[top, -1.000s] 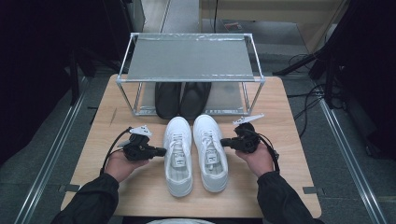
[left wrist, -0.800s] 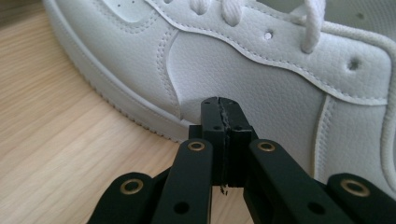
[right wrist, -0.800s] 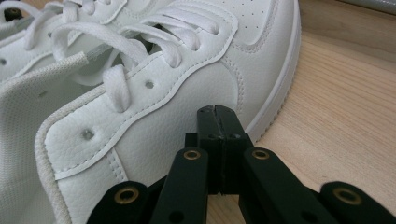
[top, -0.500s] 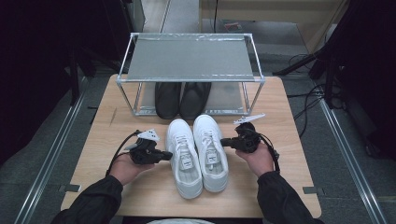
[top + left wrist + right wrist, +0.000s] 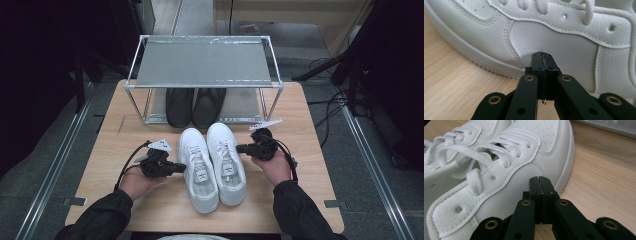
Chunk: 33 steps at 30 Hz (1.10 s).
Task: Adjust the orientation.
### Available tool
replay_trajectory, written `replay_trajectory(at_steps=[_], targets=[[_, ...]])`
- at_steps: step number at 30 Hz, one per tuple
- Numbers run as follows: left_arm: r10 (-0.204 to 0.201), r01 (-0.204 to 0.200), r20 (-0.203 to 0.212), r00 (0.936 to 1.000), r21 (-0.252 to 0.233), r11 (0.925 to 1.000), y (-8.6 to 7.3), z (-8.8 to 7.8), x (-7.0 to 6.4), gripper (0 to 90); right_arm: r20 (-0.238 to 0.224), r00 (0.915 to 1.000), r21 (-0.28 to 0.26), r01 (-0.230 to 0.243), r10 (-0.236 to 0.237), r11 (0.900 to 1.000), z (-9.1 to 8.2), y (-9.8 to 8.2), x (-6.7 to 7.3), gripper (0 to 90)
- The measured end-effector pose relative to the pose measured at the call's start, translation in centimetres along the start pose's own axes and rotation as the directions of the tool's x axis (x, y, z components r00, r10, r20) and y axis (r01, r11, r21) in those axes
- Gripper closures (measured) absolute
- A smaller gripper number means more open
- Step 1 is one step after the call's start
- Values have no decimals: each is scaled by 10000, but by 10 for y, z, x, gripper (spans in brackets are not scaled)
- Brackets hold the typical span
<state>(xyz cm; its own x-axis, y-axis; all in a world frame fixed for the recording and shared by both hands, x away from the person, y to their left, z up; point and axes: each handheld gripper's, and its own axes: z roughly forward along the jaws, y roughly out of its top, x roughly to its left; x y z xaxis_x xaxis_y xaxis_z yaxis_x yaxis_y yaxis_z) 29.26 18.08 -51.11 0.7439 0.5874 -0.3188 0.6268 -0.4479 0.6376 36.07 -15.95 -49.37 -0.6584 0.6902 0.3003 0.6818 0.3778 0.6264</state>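
While both claws press in from either flank, the pair of white sneakers (image 5: 212,165) sits on the worktop (image 5: 310,165) just in front of the metal shoe rack (image 5: 202,62), toes pointing at the rack and heels toward the person. Against the picture of a second ago, the left claw (image 5: 181,168) has come in from slightly wide of the pair and now sits against the outer side of the left sneaker (image 5: 199,170). That shoe's heel has swung a little toward its mate, so the two shoes lie tighter together. The right claw (image 5: 241,148) has kept its place against the outer side of the right sneaker (image 5: 226,162).

Seen from the left gripper view, the left claw (image 5: 541,55) has its jaws pressed together with nothing between them, tips at the shoe's leather side panel (image 5: 564,52). The right claw (image 5: 539,180) is likewise closed on nothing, its tips at the right shoe's flank (image 5: 521,182) near the lace eyelets.

I judge that the closed claws are serving as pushers, squaring the pair up before sliding it toward the rack. Black shoes (image 5: 195,106) already fill the middle of the rack's lower shelf directly ahead, so the white pair would likely have to go elsewhere, perhaps the top shelf.
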Motion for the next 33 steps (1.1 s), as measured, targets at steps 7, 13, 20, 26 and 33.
replay_trajectory(at_steps=[7, 13, 20, 26, 33], targets=[[258, -259, 220, 9994, 44, 9997, 6, 15, -21, 900, 555, 9981, -255, -236, 249, 9994, -5, 1, -11, 900], [260, -269, 614, 9978, 151, 9995, 12, 24, -30, 900, 770, 9953, -614, -541, 587, 9966, -8, 1, -23, 896], [104, -94, 969, 9952, -111, 9999, 14, 10, -25, 782, 594, 9967, -836, -503, 553, 9952, -18, 3, -23, 857], [349, -344, 1122, 9931, -67, 9994, 17, -2, -30, 600, 449, 9980, -1265, -379, 439, 9912, -34, 3, -14, 788], [371, -308, 1245, 9915, -516, 9982, 19, -17, -30, 427, 93, 9999, -1497, -99, 114, 9887, -44, 0, -2, 721]])
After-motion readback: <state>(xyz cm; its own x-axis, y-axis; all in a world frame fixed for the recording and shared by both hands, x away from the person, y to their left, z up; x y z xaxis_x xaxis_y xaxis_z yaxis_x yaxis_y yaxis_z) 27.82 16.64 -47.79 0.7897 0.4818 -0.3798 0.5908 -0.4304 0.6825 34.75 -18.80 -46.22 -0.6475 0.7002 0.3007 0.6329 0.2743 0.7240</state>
